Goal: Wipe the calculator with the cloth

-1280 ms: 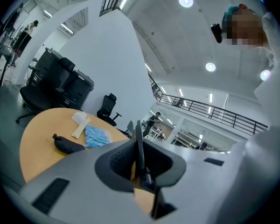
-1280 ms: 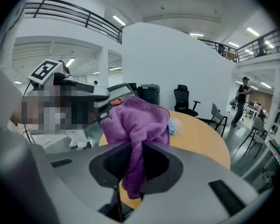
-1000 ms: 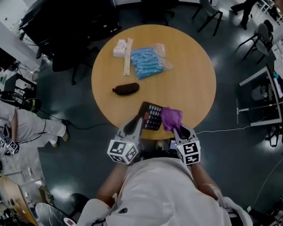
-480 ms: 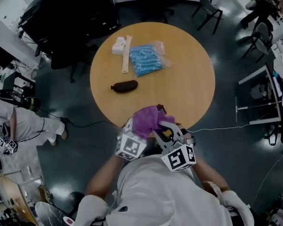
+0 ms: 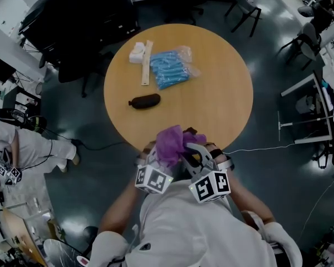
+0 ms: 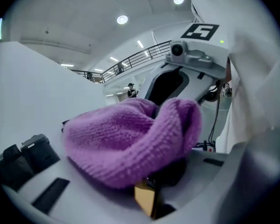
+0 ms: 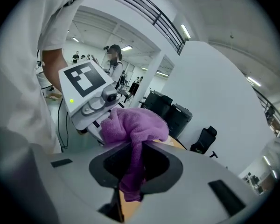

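The purple cloth (image 5: pixel 172 141) hangs bunched between both grippers, above the front edge of the round wooden table (image 5: pixel 217 93). My right gripper (image 5: pixel 188 149) is shut on a strand of the cloth (image 7: pixel 132 178); the rest of it bulges beyond the jaws. The cloth (image 6: pixel 130 141) lies draped over my left gripper (image 5: pixel 160 149). Under it a dark thing sits in the left jaws: the calculator (image 5: pixel 191 131), only a corner showing in the head view. In each gripper view the other gripper's marker cube is close ahead.
On the table's far half lie a black pouch (image 5: pixel 145 101), a bag of blue items (image 5: pixel 170 68), a wooden ruler (image 5: pixel 146 63) and a small white pack (image 5: pixel 136 53). Chairs and black cabinets stand around the table. A person stands at the left (image 5: pixel 28 146).
Both grippers have rolled and drawn together at the table's front edge. The right gripper rose with the cloth, which now covers the calculator that showed open a second ago.
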`<control>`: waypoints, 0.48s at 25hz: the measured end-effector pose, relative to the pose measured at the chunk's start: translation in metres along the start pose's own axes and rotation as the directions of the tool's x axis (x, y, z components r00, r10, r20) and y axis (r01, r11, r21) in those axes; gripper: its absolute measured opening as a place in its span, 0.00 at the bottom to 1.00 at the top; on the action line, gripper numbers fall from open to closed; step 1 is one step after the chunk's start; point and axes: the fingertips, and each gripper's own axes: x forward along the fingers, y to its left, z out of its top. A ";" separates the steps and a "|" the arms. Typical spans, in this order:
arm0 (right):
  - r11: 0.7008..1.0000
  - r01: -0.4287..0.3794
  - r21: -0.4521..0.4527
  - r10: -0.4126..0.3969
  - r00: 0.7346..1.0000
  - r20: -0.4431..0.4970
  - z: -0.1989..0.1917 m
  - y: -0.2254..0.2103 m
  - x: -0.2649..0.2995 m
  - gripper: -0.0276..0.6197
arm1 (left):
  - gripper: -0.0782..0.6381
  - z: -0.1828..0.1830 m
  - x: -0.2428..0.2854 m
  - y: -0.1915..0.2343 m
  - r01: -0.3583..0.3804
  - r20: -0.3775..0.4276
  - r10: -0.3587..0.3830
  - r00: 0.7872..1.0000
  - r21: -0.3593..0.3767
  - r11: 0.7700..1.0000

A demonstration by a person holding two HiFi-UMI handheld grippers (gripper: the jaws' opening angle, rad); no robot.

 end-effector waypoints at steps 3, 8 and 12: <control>0.999 0.042 0.019 -0.042 0.999 -0.027 -0.012 -0.017 -0.003 0.14 | 0.18 0.005 -0.003 0.000 -0.002 0.014 0.002 1.000 -0.016 1.000; 0.991 0.104 0.087 -0.099 0.994 -0.054 -0.039 -0.051 -0.016 0.15 | 0.18 0.016 -0.011 0.003 -0.016 0.055 0.018 0.998 -0.036 0.999; 0.983 0.092 0.158 -0.088 0.996 -0.030 -0.048 -0.069 -0.024 0.15 | 0.18 0.024 -0.024 0.004 -0.016 0.096 0.017 0.995 -0.015 1.000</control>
